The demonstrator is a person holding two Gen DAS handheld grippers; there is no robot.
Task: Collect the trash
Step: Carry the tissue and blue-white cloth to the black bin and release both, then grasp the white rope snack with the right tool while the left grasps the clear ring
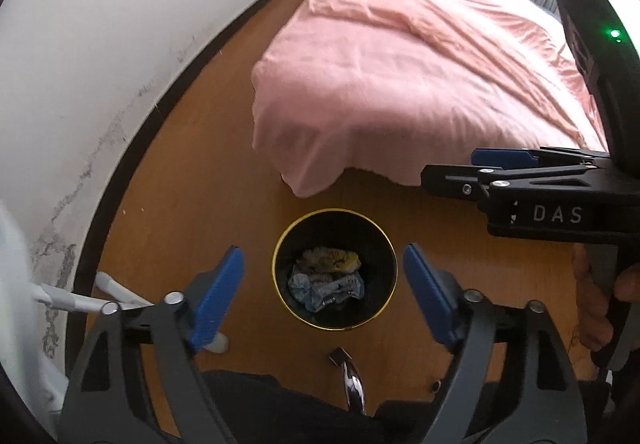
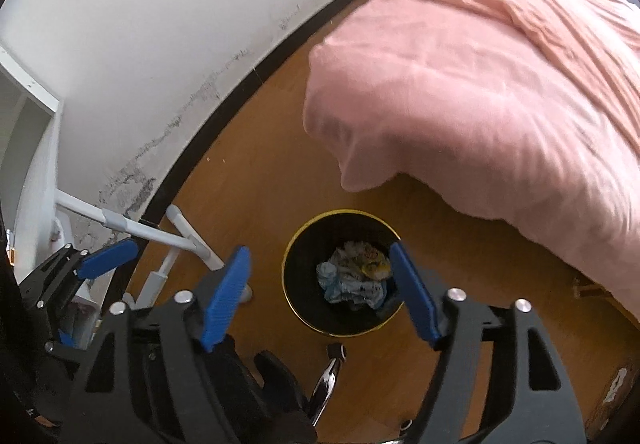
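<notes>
A black round bin with a gold rim [image 1: 276,264] stands on the wooden floor below both grippers; it also shows in the right wrist view [image 2: 289,276]. Crumpled trash, blue-white and yellow paper [image 1: 326,278], lies inside it and shows in the right wrist view too [image 2: 354,276]. My left gripper [image 1: 324,296] is open and empty above the bin. My right gripper [image 2: 324,292] is open and empty above the bin. The right gripper's body also shows from the side in the left wrist view [image 1: 452,171]. The left gripper shows at the lower left of the right wrist view [image 2: 108,254].
A bed with a pink cover [image 1: 400,83] stands just beyond the bin [image 2: 500,83]. A white wall with a dark skirting [image 1: 120,23] runs on the left. White tube legs [image 2: 176,236] of a stand lie left of the bin. A chrome chair leg [image 1: 352,380] is near me.
</notes>
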